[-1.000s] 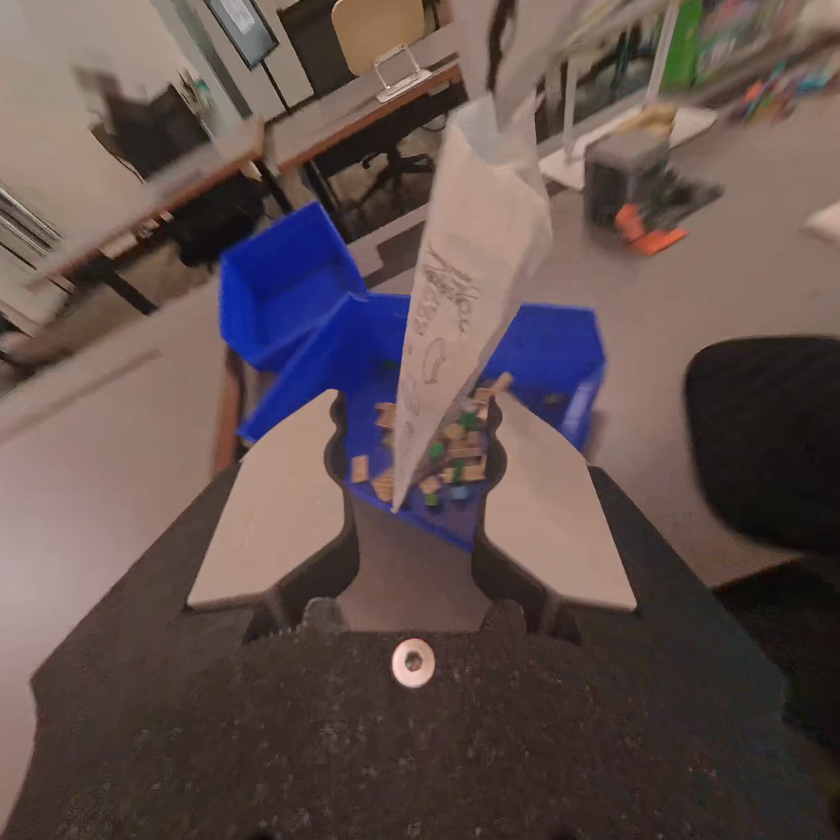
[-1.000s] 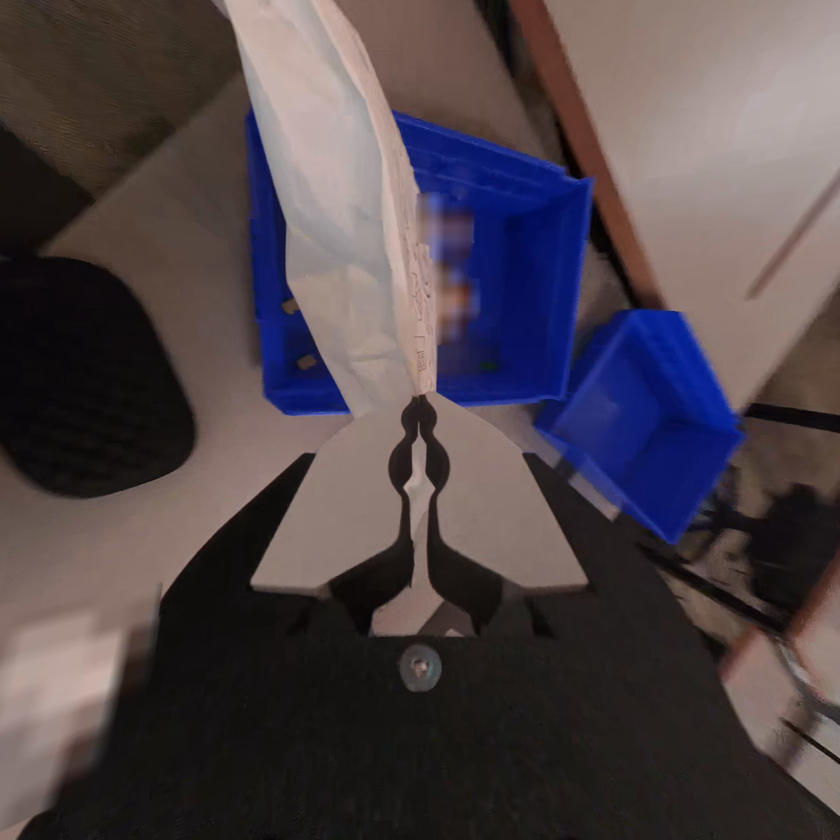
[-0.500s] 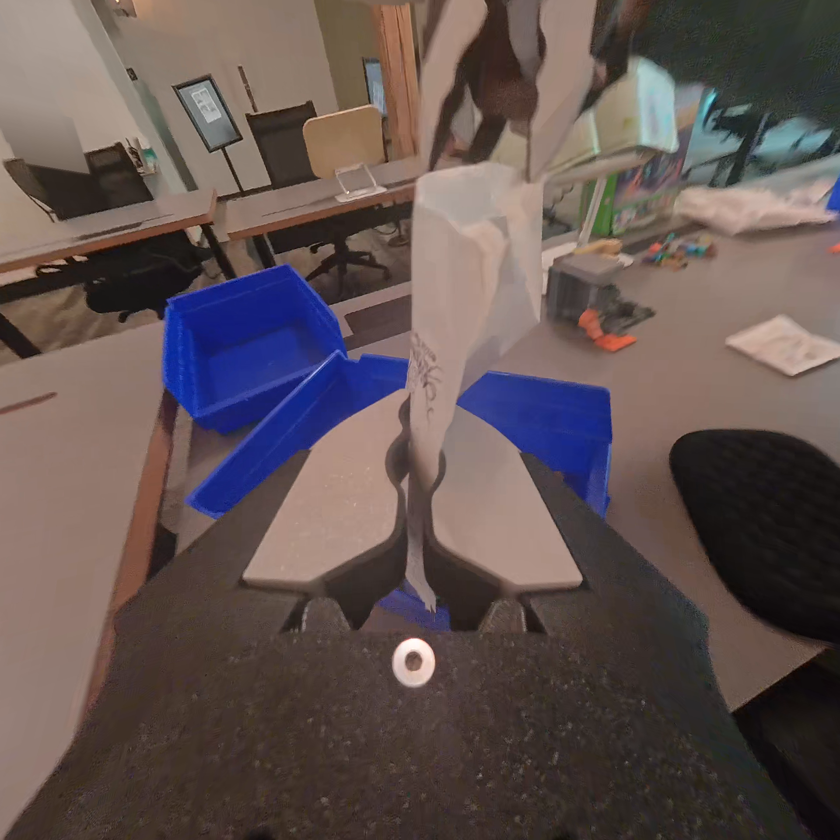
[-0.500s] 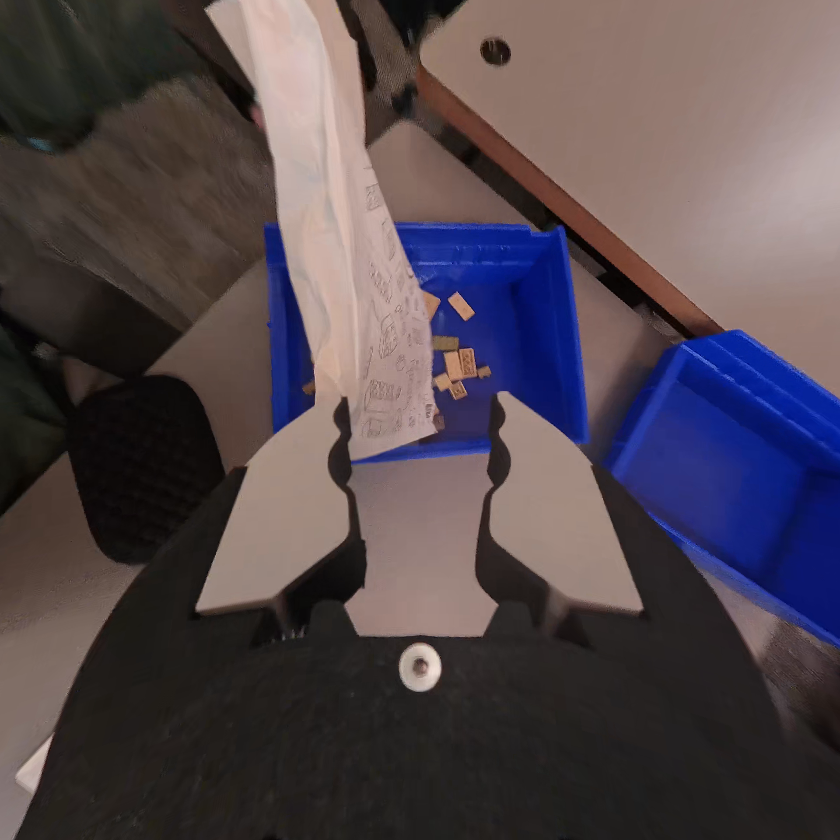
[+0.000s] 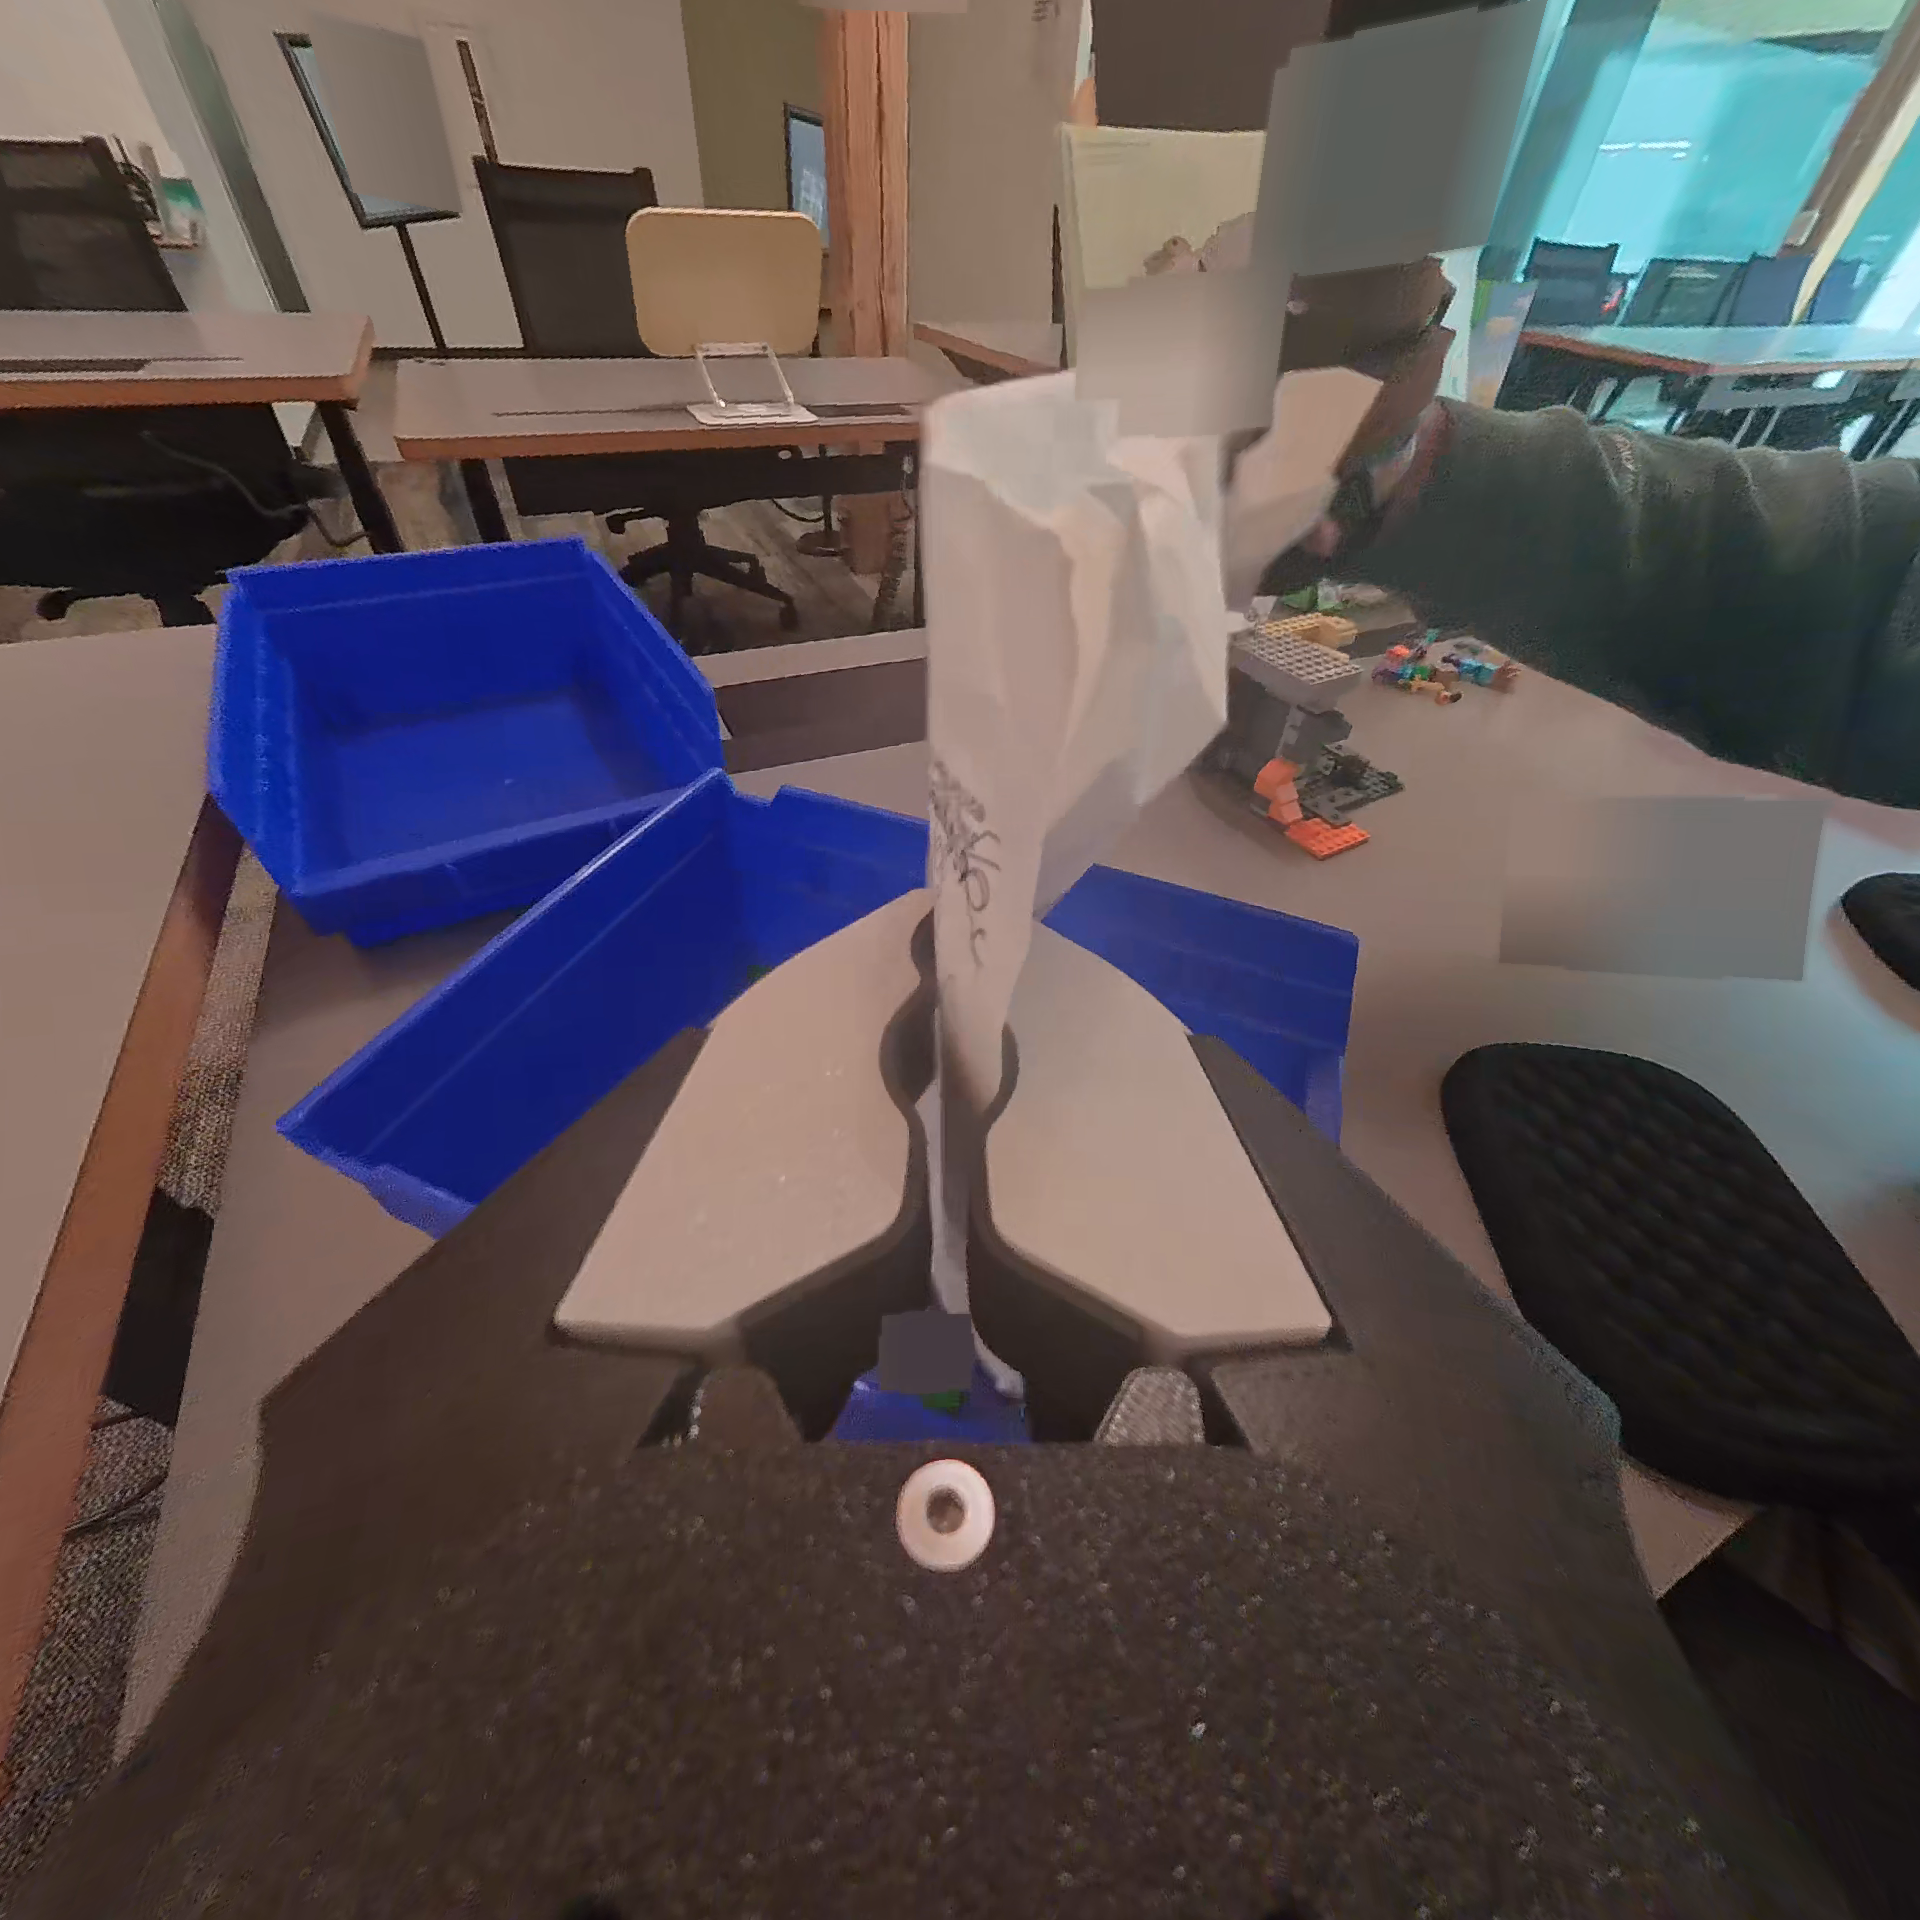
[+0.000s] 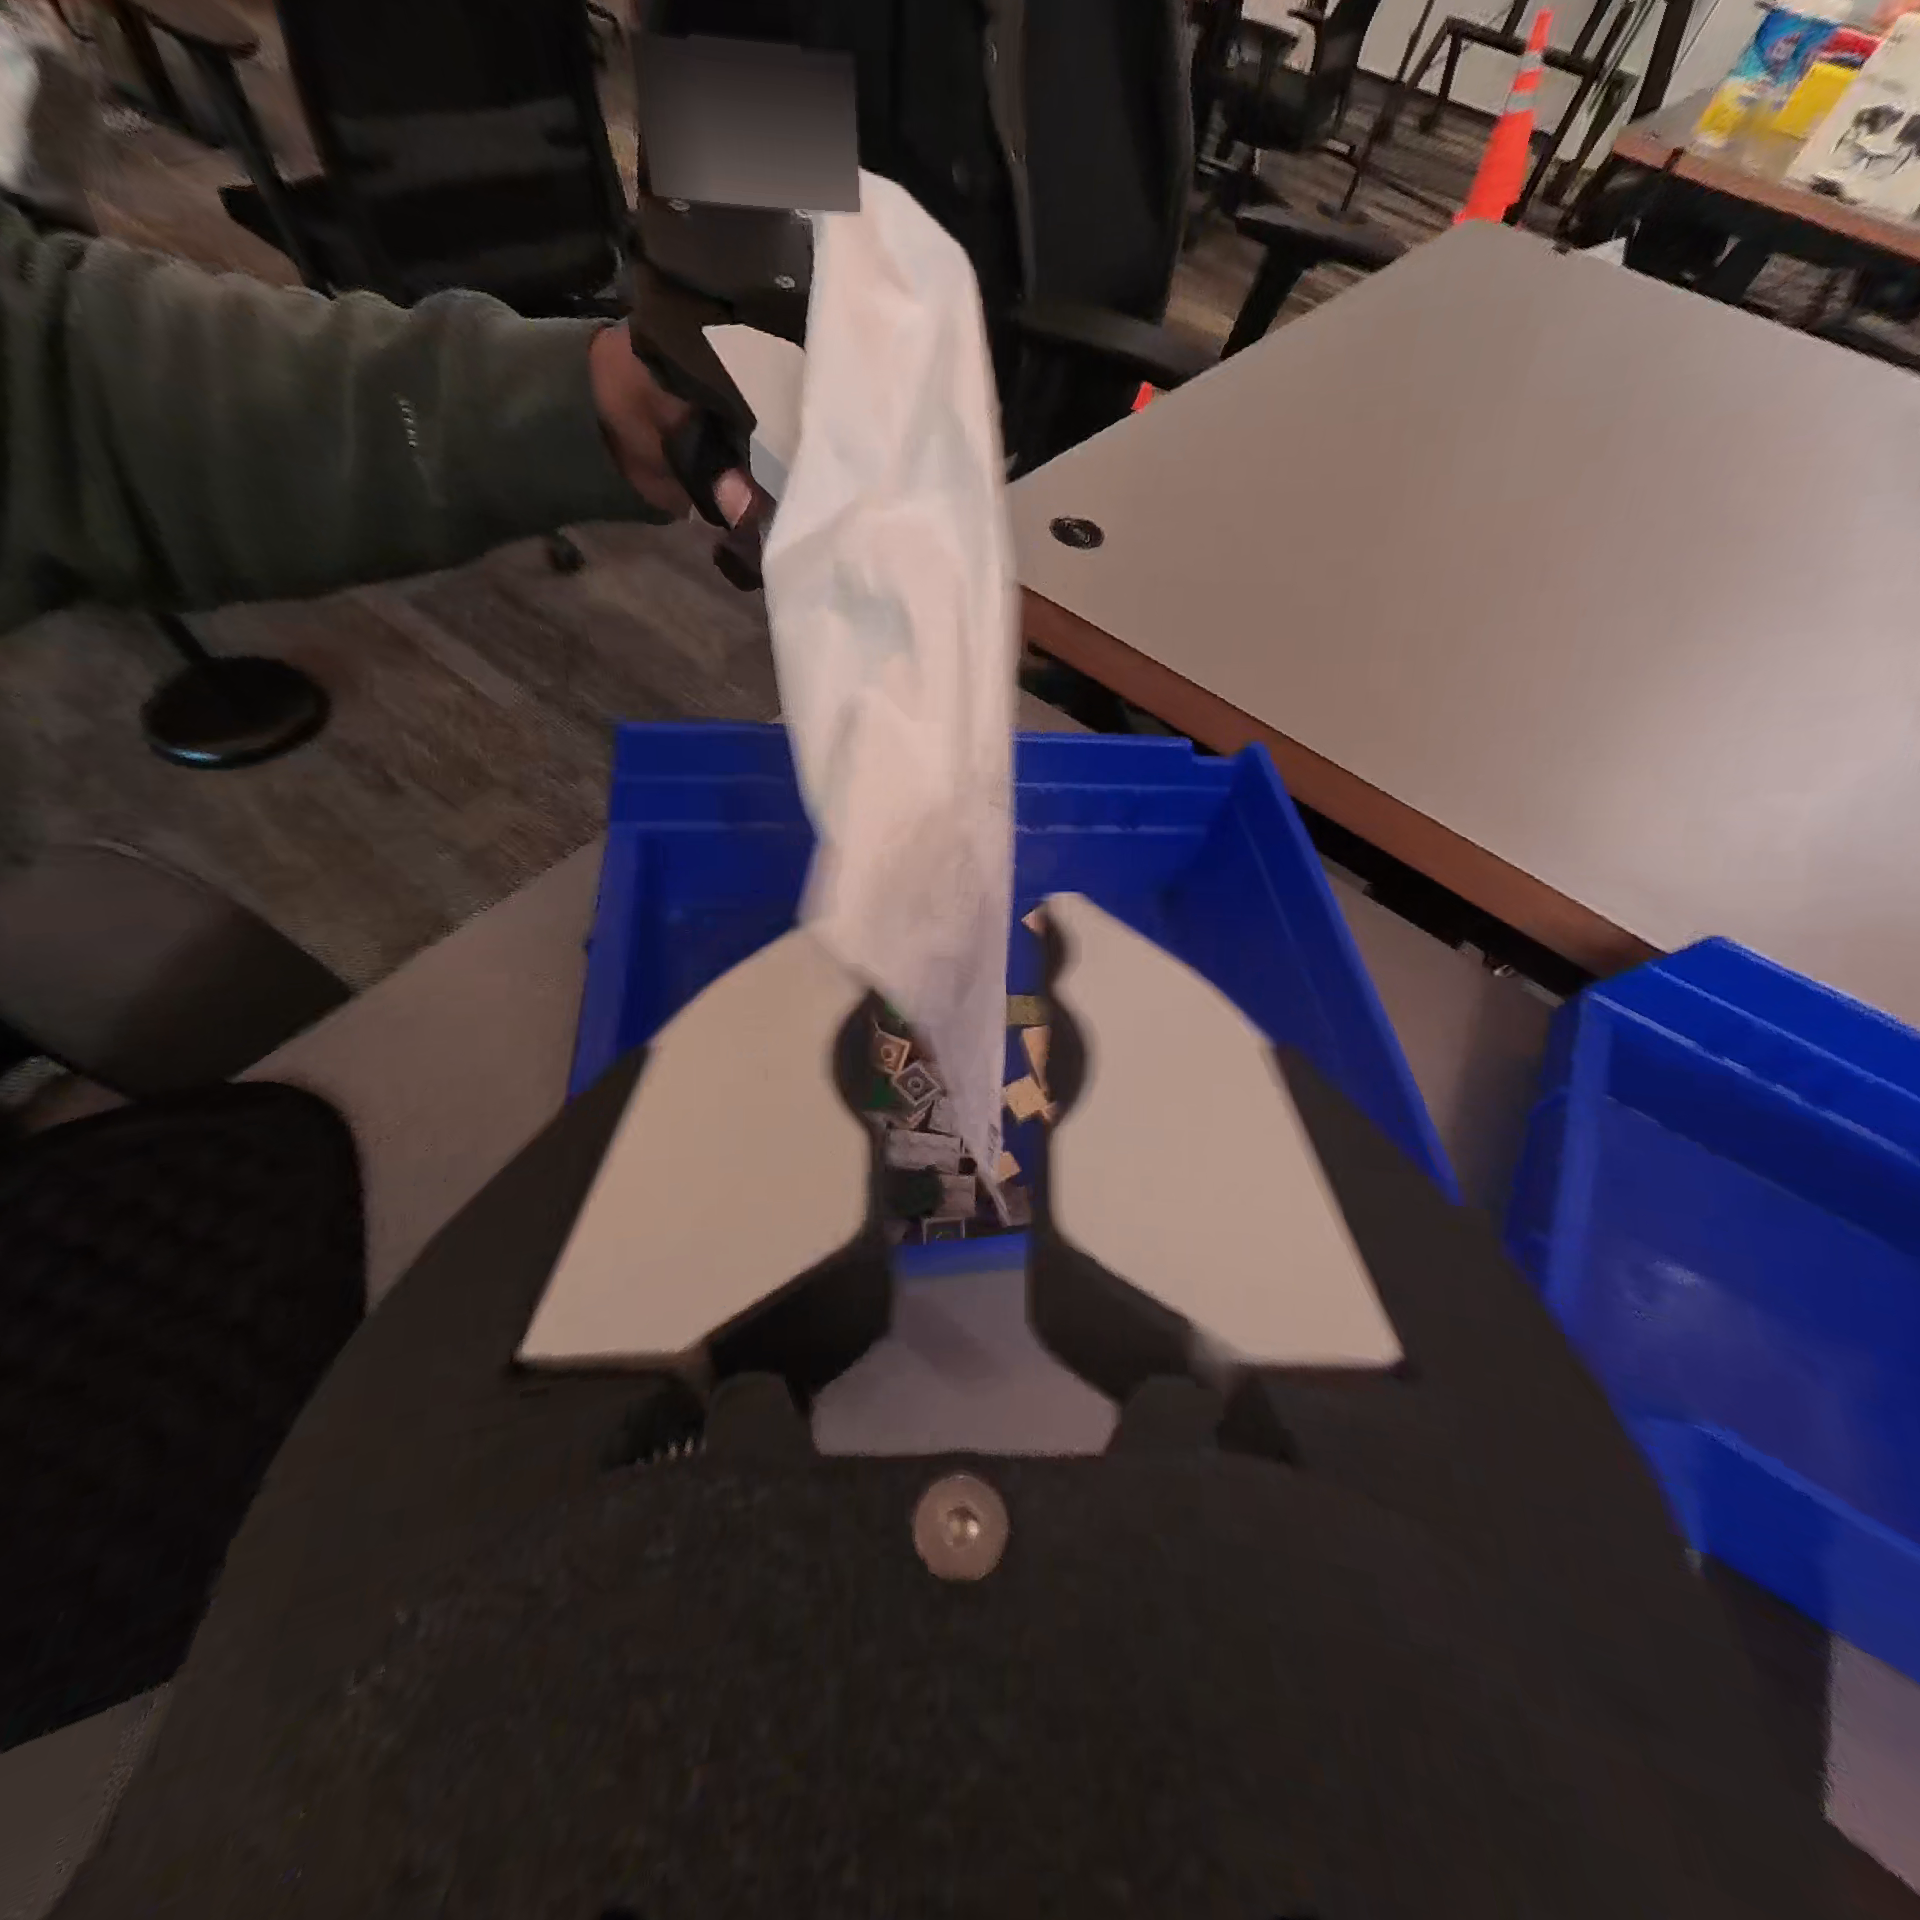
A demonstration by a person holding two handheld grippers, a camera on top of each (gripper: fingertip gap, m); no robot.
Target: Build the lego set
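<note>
Narrowed since earlier, the right tongs (image 6: 935, 925) straddle the white paper bag (image 6: 904, 623) unpinched, over toy bricks (image 6: 914, 1143) in the blue bin (image 6: 1195, 831). Left tongs (image 5: 971, 920) clamp its other end; held so, it may swing or tear.

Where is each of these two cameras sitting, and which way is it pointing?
Left wrist view: rides the left gripper, looking level across the grey table; its fingers pinch a white paper bag; a green sleeve shows.
Right wrist view: rides the right gripper, tilted down into a blue bin of small bricks; fingers apart.
Shared: bag, both bins.
</note>
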